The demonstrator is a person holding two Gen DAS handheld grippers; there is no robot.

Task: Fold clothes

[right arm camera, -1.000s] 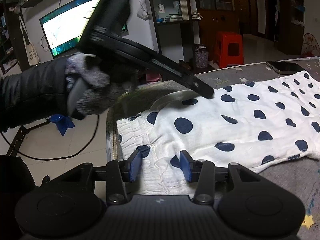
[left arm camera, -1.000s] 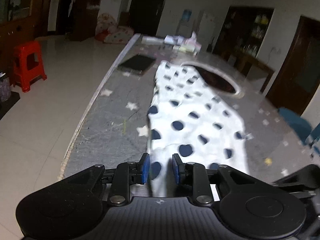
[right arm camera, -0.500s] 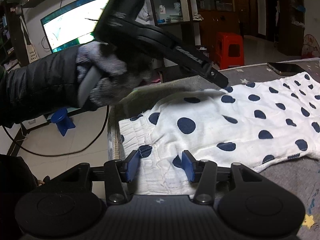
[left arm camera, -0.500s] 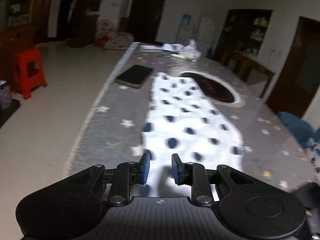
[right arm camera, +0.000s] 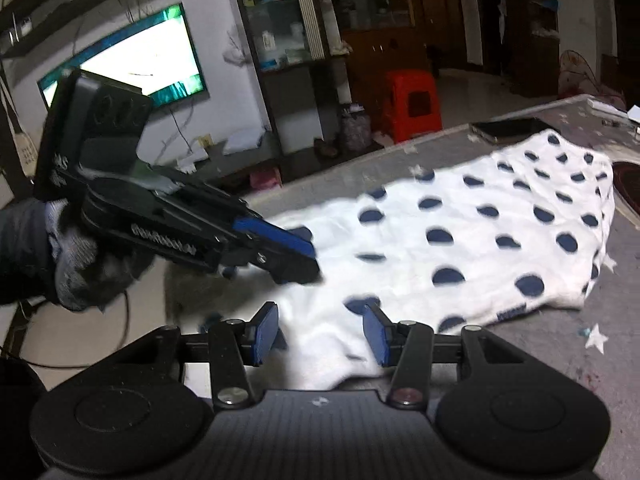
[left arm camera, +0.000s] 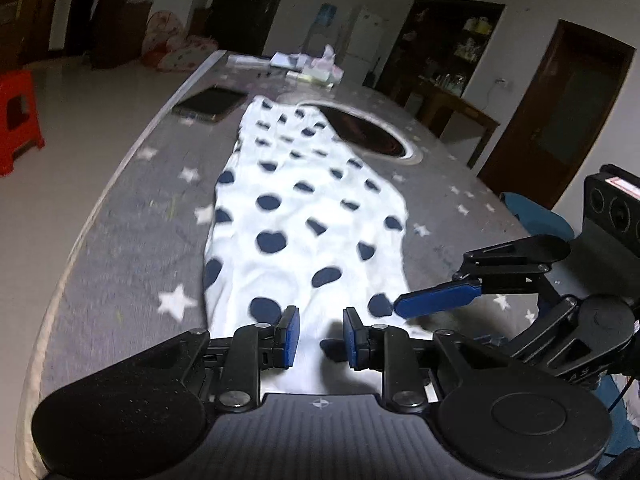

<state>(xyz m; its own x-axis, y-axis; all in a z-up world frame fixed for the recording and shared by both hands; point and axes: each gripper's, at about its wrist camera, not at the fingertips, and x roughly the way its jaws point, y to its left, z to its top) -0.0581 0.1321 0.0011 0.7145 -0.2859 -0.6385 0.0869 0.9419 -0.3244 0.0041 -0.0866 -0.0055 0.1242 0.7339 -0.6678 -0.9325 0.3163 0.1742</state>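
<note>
A white garment with navy dots (left arm camera: 304, 216) lies flat and lengthwise on the grey star-print table cover (left arm camera: 132, 264). My left gripper (left arm camera: 319, 340) hangs over its near end, jaws a little apart, with cloth showing in the gap and not pinched. In the right wrist view the same garment (right arm camera: 472, 240) spreads to the right. My right gripper (right arm camera: 320, 334) stands open over its near corner. A gloved hand (right arm camera: 76, 264) holds the left gripper (right arm camera: 304, 258), whose tips rest at the cloth's edge. The right gripper (left arm camera: 424, 296) also shows at the garment's right side.
A dark phone (left arm camera: 210, 103) lies past the garment's far left corner. A round dark recess (left arm camera: 368, 136) is set in the table by its far right. Papers and tissues (left arm camera: 308, 68) sit at the far end. A red stool (right arm camera: 412, 104) stands on the floor.
Both grippers have slid sideways along the garment's near end. The left gripper has come down and closer to the right one, which now shows in the left wrist view. Jaw gaps look unchanged.
</note>
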